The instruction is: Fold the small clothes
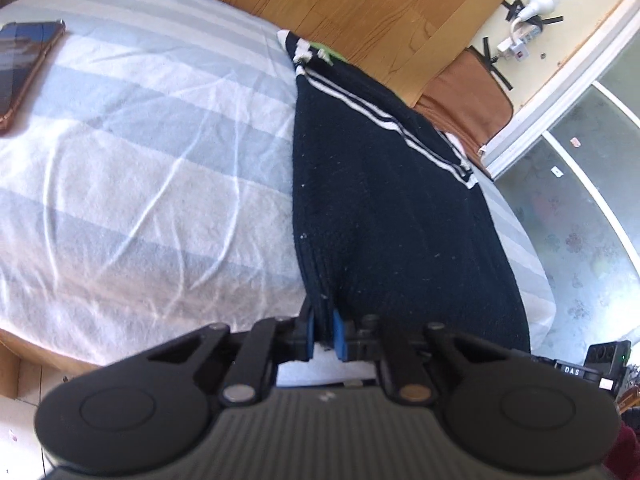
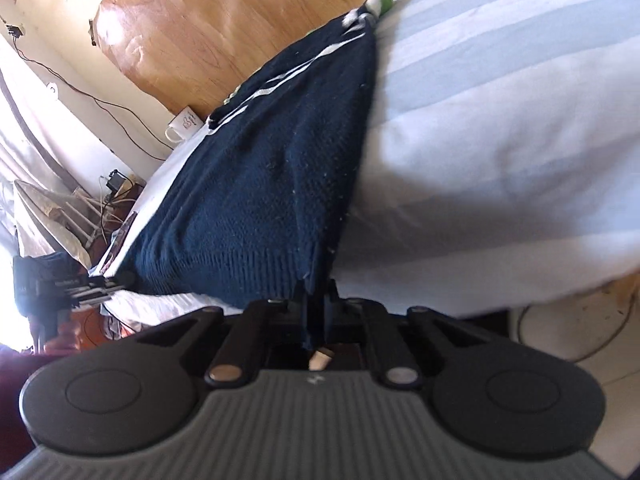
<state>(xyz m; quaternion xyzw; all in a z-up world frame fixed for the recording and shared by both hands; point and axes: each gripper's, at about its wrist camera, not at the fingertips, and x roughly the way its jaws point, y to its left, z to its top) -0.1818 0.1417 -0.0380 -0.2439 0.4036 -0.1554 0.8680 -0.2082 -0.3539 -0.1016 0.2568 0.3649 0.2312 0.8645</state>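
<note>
The navy knit garment (image 1: 384,200) lay flat on the striped bed (image 1: 140,160), its long axis running straight away from both tools toward the white-striped far end by the wooden floor (image 1: 360,4). The left tool (image 1: 323,334) was pinched narrow on the near ribbed hem at the garment's left corner, blue pads pressed on the cloth; the right tool (image 2: 318,320) was likewise clamped on the hem at the right corner. Neither hand was nearer: each held its own corner of the same near edge. Both tools pointed forward and slanted down along the garment's length, so carrying the hem toward the far end looked like the fold to come. A phone (image 1: 24,68) lay well apart to the left
</note>
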